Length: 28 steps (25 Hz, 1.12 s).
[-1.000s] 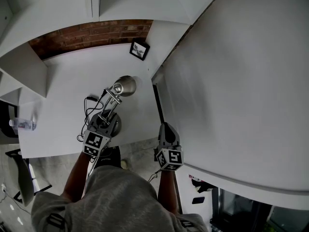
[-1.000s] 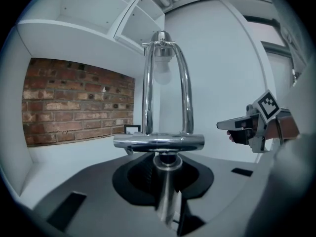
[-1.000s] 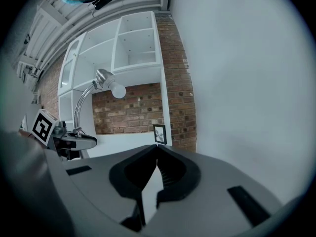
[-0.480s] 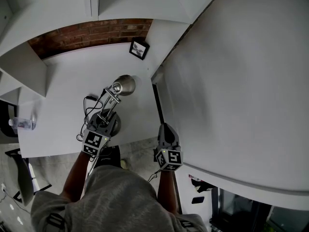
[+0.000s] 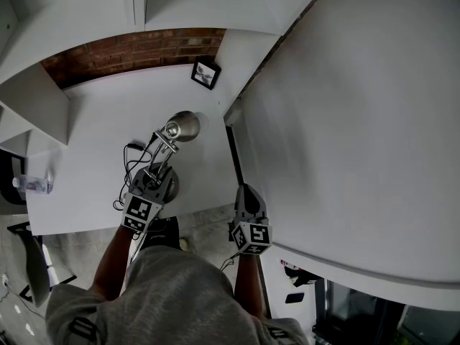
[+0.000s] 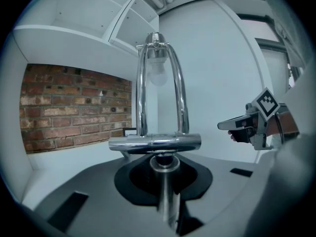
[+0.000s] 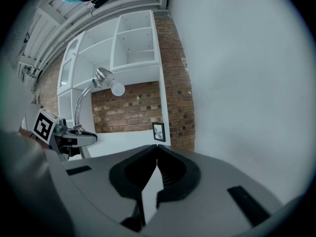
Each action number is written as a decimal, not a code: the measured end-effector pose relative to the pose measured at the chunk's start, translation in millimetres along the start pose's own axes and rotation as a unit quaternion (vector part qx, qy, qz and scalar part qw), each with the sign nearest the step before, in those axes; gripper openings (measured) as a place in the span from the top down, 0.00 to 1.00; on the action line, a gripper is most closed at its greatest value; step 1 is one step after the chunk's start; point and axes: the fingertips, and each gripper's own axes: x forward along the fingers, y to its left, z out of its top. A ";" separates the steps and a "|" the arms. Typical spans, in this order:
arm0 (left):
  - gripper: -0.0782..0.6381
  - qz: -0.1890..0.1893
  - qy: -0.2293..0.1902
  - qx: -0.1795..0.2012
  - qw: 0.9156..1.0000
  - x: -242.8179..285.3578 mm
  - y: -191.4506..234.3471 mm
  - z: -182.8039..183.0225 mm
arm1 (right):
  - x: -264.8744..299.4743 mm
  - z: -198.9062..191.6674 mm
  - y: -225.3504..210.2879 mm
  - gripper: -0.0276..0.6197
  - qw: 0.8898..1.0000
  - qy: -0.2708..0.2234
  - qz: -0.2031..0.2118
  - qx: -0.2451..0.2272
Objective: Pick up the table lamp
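Note:
The chrome table lamp [image 5: 180, 128] stands on the white desk [image 5: 93, 121], its round head tilted over a dark base. My left gripper [image 5: 157, 180] is at the lamp's base. In the left gripper view the thin chrome stem [image 6: 165, 196] stands between the jaws, which are closing and touch it on both sides. The crossbar [image 6: 154, 142] and bulb [image 6: 158, 75] rise ahead. My right gripper [image 5: 248, 198] hovers off the desk's near right corner, shut and holding nothing. In the right gripper view the lamp [image 7: 104, 77] and left gripper [image 7: 74, 138] show at the left.
A small framed picture [image 5: 206, 72] leans at the desk's back right by the brick wall [image 5: 136, 49]. The lamp's black cord [image 5: 131, 162] loops left of the base. A plastic bottle [image 5: 32, 185] lies at the desk's left edge. A large white panel [image 5: 352, 121] fills the right.

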 end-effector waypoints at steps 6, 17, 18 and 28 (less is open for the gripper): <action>0.82 0.005 -0.002 -0.003 1.000 -0.2 0.9 0.7 | -1.2 -2.2 0.4 0.92 1.000 0.002 0.000 0.000; 0.82 0.007 0.000 -0.006 1.000 -0.6 2.6 -4.0 | -12.3 -2.1 -2.7 0.92 1.000 0.002 -0.012 -0.002; 0.82 0.004 -0.001 -0.007 1.000 -0.9 1.6 -2.0 | -13.1 -2.0 -3.1 0.92 1.000 0.002 -0.013 -0.002; 0.82 -0.022 -0.005 0.006 1.000 -3.5 -11.3 5.1 | -20.7 5.9 -1.8 0.92 1.000 0.006 -0.019 -0.008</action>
